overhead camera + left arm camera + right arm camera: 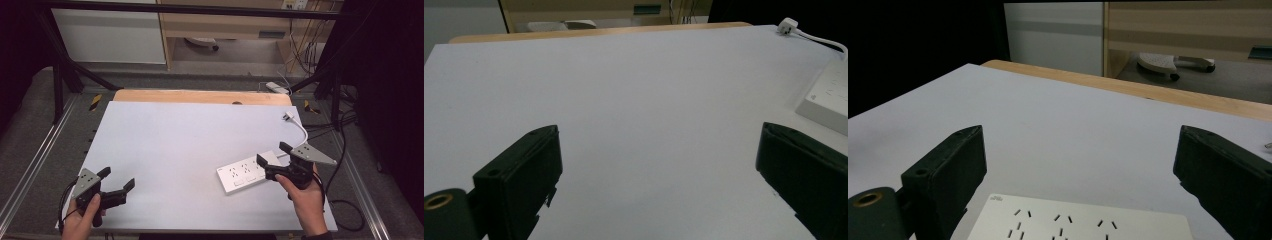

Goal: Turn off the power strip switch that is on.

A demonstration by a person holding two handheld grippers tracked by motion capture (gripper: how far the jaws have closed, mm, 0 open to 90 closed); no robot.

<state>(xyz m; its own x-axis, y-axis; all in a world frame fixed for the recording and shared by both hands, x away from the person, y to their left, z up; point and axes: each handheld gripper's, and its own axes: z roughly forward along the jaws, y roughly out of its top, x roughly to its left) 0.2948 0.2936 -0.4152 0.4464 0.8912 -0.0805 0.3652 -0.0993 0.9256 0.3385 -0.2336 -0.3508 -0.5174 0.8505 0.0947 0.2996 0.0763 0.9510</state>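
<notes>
A white power strip [246,172] lies flat at the right of the white table top [185,145]. Its white cable [302,131] curves back to a white plug [287,116] near the far right corner. My right gripper [273,154] hovers open at the strip's right end, jaws wide apart and nothing between them. In the right gripper view the power strip [1083,222] lies low between the jaws. My left gripper [118,178] stands open near the front left edge, empty. The left gripper view has the power strip [826,97] and the plug [788,25] far to the right.
A wooden strip [200,96] borders the table's far edge. Metal frame rails [45,150] run along both sides. Black cables [345,205] trail at the right. A white cabinet [110,35] and a wooden shelf [225,25] stand behind.
</notes>
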